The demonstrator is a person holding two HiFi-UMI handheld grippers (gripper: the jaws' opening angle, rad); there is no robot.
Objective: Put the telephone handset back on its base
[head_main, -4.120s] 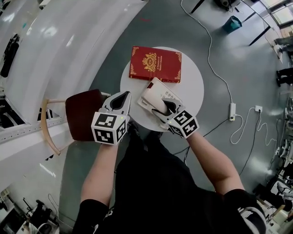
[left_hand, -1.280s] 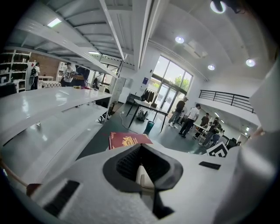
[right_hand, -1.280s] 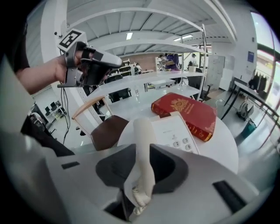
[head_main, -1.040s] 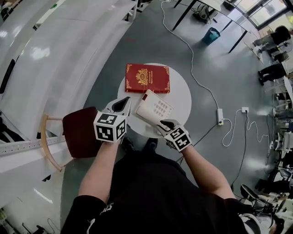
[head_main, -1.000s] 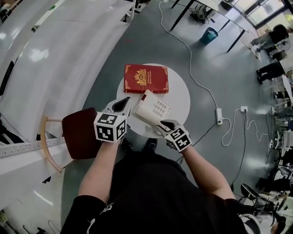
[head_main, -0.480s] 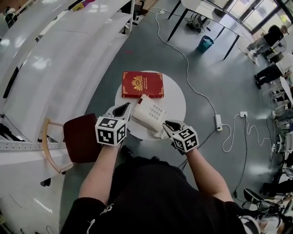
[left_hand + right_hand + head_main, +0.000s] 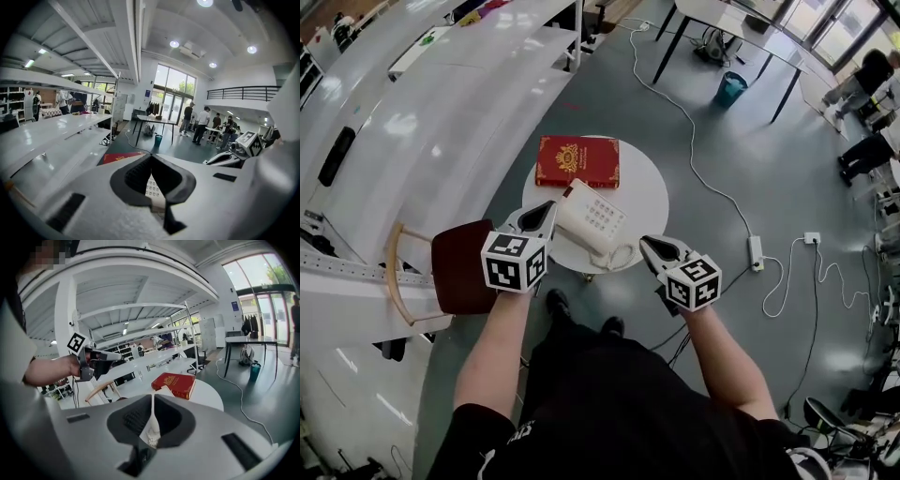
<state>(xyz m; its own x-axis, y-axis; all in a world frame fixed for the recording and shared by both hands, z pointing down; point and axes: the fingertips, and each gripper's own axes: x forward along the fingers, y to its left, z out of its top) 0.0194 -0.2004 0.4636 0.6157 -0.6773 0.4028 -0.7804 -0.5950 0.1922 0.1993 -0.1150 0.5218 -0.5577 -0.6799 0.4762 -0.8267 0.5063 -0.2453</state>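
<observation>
- a round white table [image 7: 645,187] stands on a grey floor, seen from steeply above.
- a white push-button telephone base [image 7: 602,214] sits on the near half of the table, turned at a slant.
- the white telephone handset [image 7: 581,236] lies in place on the base, along its near-left side beside the keypad; neither claw touches it.
- a white coiled cord [image 7: 624,255] curls at the near corner of the telephone, by the table's edge.
- a red hardcover book with gold ornament [image 7: 577,161] lies flat on the far-left part of the table, just beyond the telephone.
- the left gripper [image 7: 549,204] hovers at the table's left edge, just beside the telephone. in the left gripper view its tips meet, so it is clenched and grasps nothing; the keypad shows only through the hollow behind the tips.
- the right gripper [image 7: 644,242] hangs off the near-right edge of the table, near the cord but apart from it. its jaws have just been closing, and in the right gripper view the tips are together with nothing caught between them; the telephone shows beyond them.
- each gripper carries its cube of square black-and-white markers, held by a bare forearm of the person in dark clothing.
- a dark red chair with a bent wooden frame [image 7: 459,267] stands to the left of the table, under the left forearm.
- a white cable runs across the floor to a white power strip [image 7: 757,251] right of the table, and a teal bin [image 7: 731,89] stands further off beside a dark-legged desk.
</observation>
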